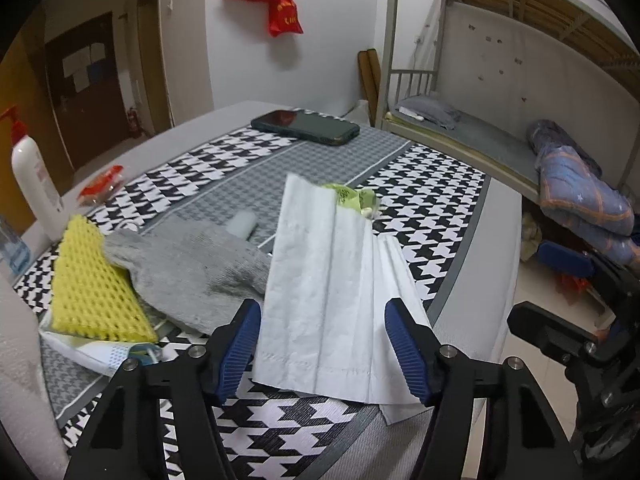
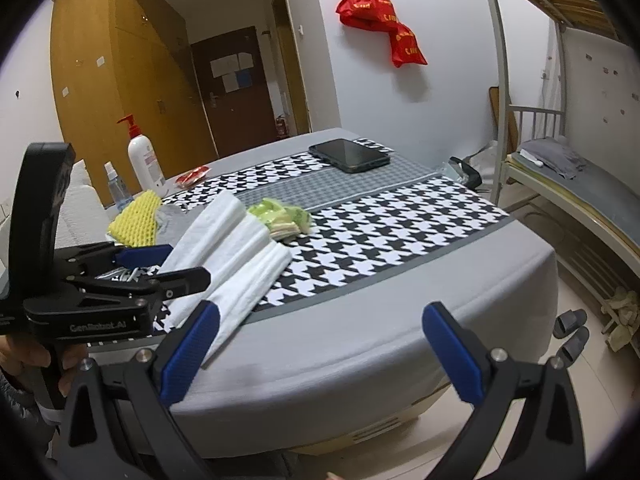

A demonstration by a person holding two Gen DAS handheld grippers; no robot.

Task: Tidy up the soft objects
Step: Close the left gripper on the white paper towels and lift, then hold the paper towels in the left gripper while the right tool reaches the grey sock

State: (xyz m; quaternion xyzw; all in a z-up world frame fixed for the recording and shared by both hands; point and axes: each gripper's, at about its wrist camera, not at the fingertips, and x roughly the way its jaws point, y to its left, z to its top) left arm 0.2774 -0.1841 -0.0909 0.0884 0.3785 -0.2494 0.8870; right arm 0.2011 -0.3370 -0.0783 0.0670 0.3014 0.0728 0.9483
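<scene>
Lying lengthwise between the 2 spread blue fingers (image 1: 240, 344) of the left gripper (image 1: 326, 344), a white pleated tissue (image 1: 332, 300) ran away from the camera along the fingers' own line, its near hem closest to them. The fingers stood released on either side, not pinching it. The tissue rested on a houndstooth cloth (image 1: 432, 200) over the grey tabletop (image 2: 360, 340), near the front edge. Left of it lay a grey knit glove (image 1: 200, 268) overlapping a yellow foam mesh (image 1: 92, 284); a green crumpled wrapper (image 1: 356, 196) sat at its far end. The right gripper (image 2: 320, 354) hung off the tabletop's edge, fingers spread wide and empty, well apart from the tissue. The left gripper looked far nearer for a grasp.
</scene>
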